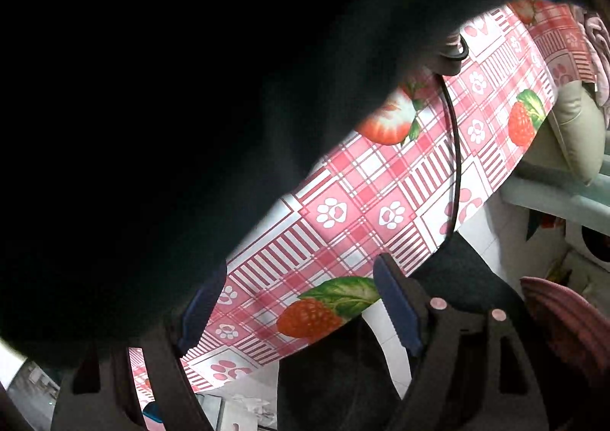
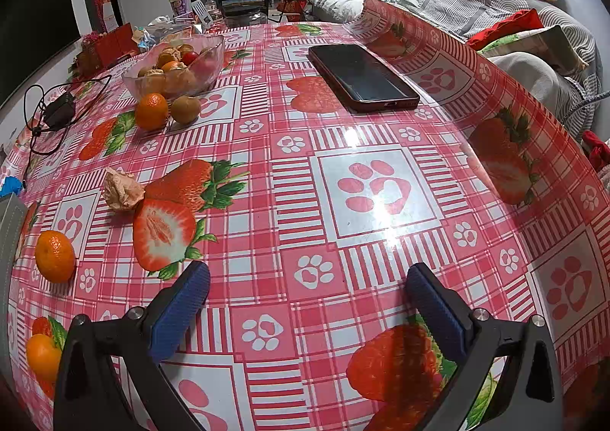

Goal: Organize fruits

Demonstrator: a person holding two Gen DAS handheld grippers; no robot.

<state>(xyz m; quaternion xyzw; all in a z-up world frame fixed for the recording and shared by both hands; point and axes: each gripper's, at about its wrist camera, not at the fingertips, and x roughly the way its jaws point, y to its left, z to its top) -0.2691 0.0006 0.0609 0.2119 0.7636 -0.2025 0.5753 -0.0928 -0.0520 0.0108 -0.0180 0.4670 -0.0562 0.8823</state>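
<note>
- Room: lived-in, sofa (image 2: 476, 0) w/ cushions behind the bench, clutter at back.
- Bench (image 2: 305, 202): glossy strawberry-check cloth, curled at right edge, so fruit could roll.
- Phone (image 2: 362, 76): flat mid-bench, clear of fruit.
- Bowl (image 2: 179, 69): glass, already part-filled, prob. the collecting spot.
- Loose oranges (image 2: 55, 255) near left edge, one more (image 2: 151, 111) beside bowl, not yet sorted.
- Right gripper (image 2: 309, 305): wide, empty, over bare cloth.
- Left gripper (image 1: 293, 313): wide, nothing held; view mostly dark.
</note>
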